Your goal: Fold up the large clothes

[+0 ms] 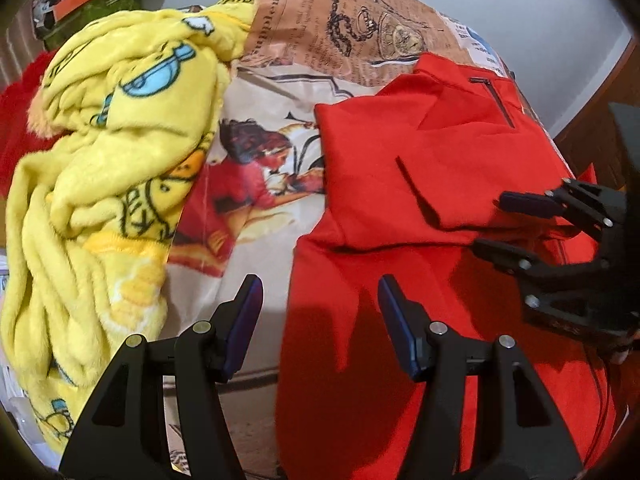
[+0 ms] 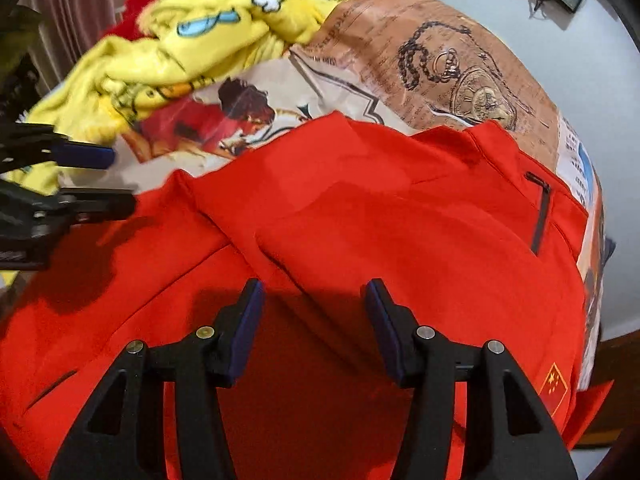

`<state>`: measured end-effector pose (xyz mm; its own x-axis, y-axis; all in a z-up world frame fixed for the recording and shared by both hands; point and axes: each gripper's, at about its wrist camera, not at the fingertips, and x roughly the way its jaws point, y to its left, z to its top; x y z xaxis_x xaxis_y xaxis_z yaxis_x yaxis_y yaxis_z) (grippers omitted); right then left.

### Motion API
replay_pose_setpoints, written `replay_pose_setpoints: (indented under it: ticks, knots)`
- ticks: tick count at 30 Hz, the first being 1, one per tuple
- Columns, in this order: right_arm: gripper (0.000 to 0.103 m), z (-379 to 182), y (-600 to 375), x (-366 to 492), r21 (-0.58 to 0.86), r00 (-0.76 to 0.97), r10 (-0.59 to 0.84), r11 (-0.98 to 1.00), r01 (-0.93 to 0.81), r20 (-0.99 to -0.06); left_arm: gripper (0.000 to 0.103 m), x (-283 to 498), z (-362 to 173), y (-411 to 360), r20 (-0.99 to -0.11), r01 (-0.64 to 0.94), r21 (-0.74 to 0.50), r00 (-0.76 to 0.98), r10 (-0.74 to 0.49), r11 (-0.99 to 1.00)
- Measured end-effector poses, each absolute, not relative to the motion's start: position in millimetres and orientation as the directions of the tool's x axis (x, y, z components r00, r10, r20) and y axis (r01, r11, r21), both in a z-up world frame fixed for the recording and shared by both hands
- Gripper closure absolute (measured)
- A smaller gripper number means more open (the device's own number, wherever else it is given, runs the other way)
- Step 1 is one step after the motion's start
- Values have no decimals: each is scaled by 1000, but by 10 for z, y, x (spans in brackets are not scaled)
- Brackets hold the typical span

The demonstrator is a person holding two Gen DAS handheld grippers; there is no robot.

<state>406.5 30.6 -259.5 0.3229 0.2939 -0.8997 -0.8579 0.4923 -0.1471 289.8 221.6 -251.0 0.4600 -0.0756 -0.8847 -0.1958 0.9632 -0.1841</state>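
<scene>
A printed bedsheet [image 1: 276, 92] carries a red jacket [image 2: 360, 220], partly folded, beside a yellow blanket [image 1: 104, 152]. My left gripper [image 1: 320, 320] and right gripper [image 2: 314, 324] hover released above the jacket; I should pinch its hem evenly next.

I see both views evenly and brightly lit from above. My grippers throw hard, dark shadows onto the red garment [image 1: 420, 184], just below the fingers. No glare anywhere. Fisheye bending curves the bed's printed sheet [image 2: 452, 60] into a dome, with black vignetting in the corners. The right view's left edge smears with motion blur.
</scene>
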Motion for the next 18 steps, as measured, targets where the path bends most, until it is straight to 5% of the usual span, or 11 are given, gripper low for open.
replay_pose_setpoints:
  ticks: [4, 8, 18]
  knots:
    - [56, -2683, 409, 4152, -159, 332, 281, 499, -852, -900, 44, 2901, -2576, 2225, -887, -194, -193, 453, -87, 962]
    - [87, -2744, 496, 4246, -151, 333, 275, 522, -840, -902, 44, 2999, -2603, 2210, -887, -190, -198, 452, -94, 962]
    - [88, -2562, 315, 4266, 6, 228, 364, 540, -841, -903, 44, 3433, -2657, 2157, -886, -190, -217, 450, -111, 957]
